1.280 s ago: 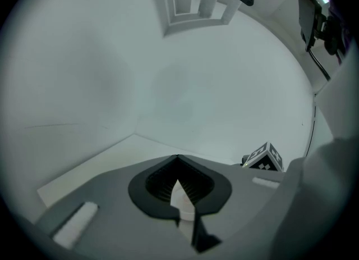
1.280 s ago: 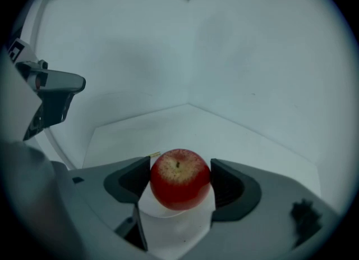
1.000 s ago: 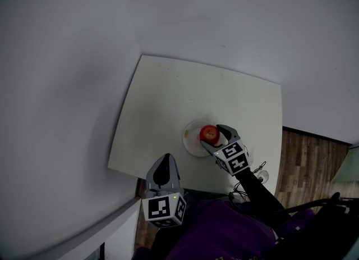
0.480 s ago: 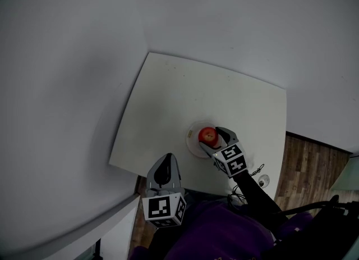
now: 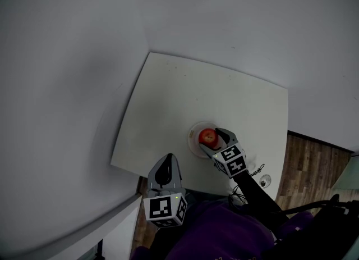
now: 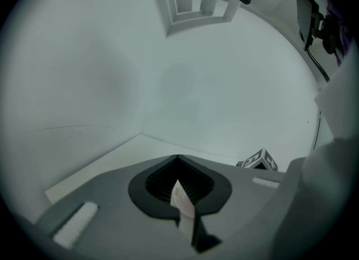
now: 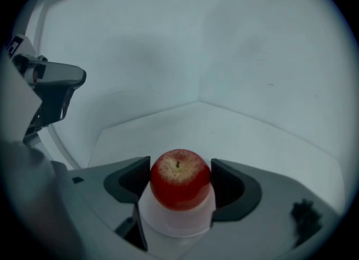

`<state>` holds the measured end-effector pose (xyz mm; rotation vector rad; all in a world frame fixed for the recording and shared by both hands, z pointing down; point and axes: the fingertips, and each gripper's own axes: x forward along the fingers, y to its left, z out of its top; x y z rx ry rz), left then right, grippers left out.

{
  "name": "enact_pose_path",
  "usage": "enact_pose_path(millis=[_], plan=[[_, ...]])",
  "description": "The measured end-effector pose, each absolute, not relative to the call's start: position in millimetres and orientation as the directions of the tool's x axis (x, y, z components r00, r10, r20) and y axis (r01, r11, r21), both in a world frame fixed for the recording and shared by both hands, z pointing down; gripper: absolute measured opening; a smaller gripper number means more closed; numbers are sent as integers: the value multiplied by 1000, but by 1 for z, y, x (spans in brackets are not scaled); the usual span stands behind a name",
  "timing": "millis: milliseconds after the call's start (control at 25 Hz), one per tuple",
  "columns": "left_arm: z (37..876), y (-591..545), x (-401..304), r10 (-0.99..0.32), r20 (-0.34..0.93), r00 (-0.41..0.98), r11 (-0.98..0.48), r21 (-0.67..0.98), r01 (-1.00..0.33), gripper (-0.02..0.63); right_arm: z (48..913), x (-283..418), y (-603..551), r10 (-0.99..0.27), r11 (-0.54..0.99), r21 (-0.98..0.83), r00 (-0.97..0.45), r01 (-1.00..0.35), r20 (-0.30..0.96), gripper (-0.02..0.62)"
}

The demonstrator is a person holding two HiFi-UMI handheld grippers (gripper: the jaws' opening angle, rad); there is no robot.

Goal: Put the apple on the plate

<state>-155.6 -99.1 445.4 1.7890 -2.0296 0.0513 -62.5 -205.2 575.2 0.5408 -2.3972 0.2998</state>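
A red apple [image 5: 208,136] sits on a small white plate [image 5: 193,142] near the front edge of the white table [image 5: 185,96]. My right gripper [image 5: 213,141] reaches in from the front right. In the right gripper view its dark pads [image 7: 134,179] press both sides of the apple [image 7: 179,186], which rests on the plate [image 7: 175,226]. My left gripper [image 5: 163,166] hangs off the table's front edge, jaws closed. In the left gripper view a small white tag sticks up at the closed jaws of the left gripper [image 6: 178,183].
The table stands in a corner of plain grey walls. A wooden floor [image 5: 311,163] shows at the right. A cable and a small round object [image 5: 263,181] lie at the table's front right corner. The right gripper's marker cube [image 6: 259,159] shows in the left gripper view.
The head view has shifted slightly. The apple stays on the plate with the right gripper round it; the left gripper has barely moved.
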Motion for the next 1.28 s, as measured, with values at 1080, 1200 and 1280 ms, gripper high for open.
enact_pose_path(millis=[1080, 1200, 1280], plan=[[447, -114, -147, -939, 343, -21, 113, 252, -961, 6, 542, -59, -204, -304, 918, -55, -787, -393, 536, 337], [446, -119, -143, -943, 334, -3, 92, 251, -964, 6, 525, -52, -207, -336, 908, -52, -796, -416, 503, 337], [445, -121, -140, -944, 330, 7, 82, 257, -963, 6, 510, -48, -207, -356, 905, -40, -804, -424, 477, 336]])
